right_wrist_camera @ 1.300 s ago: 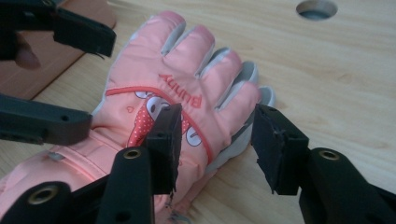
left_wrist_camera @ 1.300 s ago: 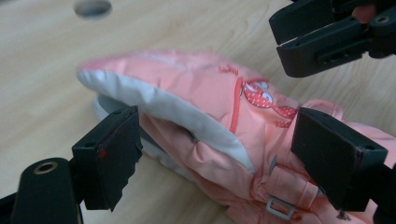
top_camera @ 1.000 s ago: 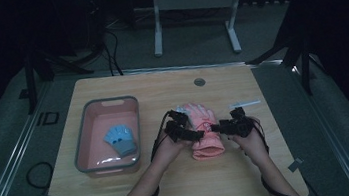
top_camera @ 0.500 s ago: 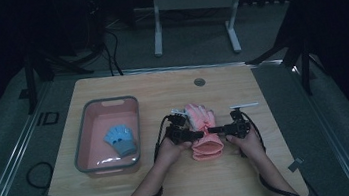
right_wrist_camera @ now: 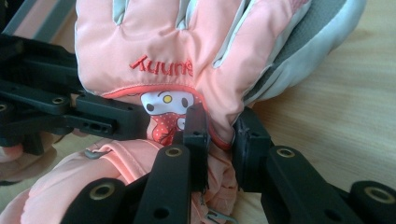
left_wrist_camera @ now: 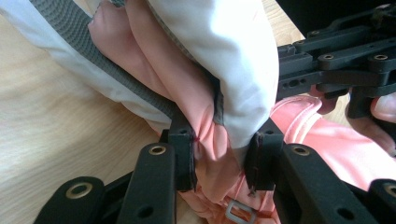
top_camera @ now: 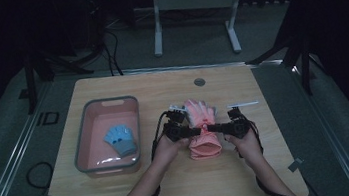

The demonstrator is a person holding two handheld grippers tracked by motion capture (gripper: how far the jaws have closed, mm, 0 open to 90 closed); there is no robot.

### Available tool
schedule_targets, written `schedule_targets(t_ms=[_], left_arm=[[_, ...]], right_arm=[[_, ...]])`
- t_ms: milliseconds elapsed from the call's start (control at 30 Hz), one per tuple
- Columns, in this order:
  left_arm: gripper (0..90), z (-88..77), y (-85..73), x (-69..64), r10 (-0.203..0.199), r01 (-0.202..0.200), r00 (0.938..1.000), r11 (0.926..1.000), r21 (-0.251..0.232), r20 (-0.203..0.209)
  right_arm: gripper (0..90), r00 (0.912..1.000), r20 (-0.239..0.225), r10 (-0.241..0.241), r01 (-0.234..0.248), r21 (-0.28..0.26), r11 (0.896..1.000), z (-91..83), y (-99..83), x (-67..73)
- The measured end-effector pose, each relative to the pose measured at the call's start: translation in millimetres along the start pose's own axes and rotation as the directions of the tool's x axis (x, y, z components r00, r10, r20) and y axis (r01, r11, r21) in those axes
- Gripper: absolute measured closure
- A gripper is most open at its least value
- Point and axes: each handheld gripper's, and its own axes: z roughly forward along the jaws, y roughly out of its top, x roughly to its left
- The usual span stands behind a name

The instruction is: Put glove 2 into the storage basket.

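Note:
A pink padded ski glove (top_camera: pixel 201 131) lies at the table's middle, fingers pointing away from the person, cuff toward them. My left gripper (top_camera: pixel 195 130) pinches its wrist from the left, and the right gripper (top_camera: pixel 215 128) pinches it from the right. In the left gripper view the left gripper (left_wrist_camera: pixel 219 156) is shut on bunched pink fabric of the glove (left_wrist_camera: pixel 187 84) below its white and grey palm side. In the right gripper view the right gripper (right_wrist_camera: pixel 220 140) is shut on the glove (right_wrist_camera: pixel 159 42) at the wrist, beside a cartoon patch.
A grey bin with a pink inside (top_camera: pixel 131 106) stands at the left and holds a small blue knit glove (top_camera: pixel 121 139). A thin white strip (top_camera: pixel 243 103) lies right of the pink glove. A round grommet (top_camera: pixel 199 82) sits near the far edge.
Both grippers have moved inward toward each other along the glove's wrist, and the glove's cuff has bunched up between them.

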Motion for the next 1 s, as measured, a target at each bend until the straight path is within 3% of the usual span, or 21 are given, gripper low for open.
schedule_targets(t_ms=[233,367,500,1000], left_arm=[[69.3,-30.8,13.1,-10.3,0.033,-0.033,0.9994,0.9994,-0.014,-0.008],[69.3,-44.1,18.5,-11.1,0.039,-0.04,0.9992,0.9991,-0.017,-0.01],[69.2,-68.2,25.9,-11.0,0.049,-0.05,0.9986,0.9984,-0.028,-0.019],[69.2,-134.8,29.3,3.1,0.047,-0.05,0.9965,0.9972,-0.056,-0.07]], right_arm=[[77.6,0.9991,-0.04,-0.014,0.012,-0.052,0.999,-15.0,12.7,20.5],[77.5,0.9985,-0.046,-0.028,0.025,-0.069,0.997,-18.7,22.0,34.3],[77.5,0.9977,-0.054,-0.041,0.036,-0.084,0.996,-20.3,32.1,49.8],[77.4,0.9926,-0.075,-0.096,0.09,-0.085,0.992,-4.2,66.0,108.1]])
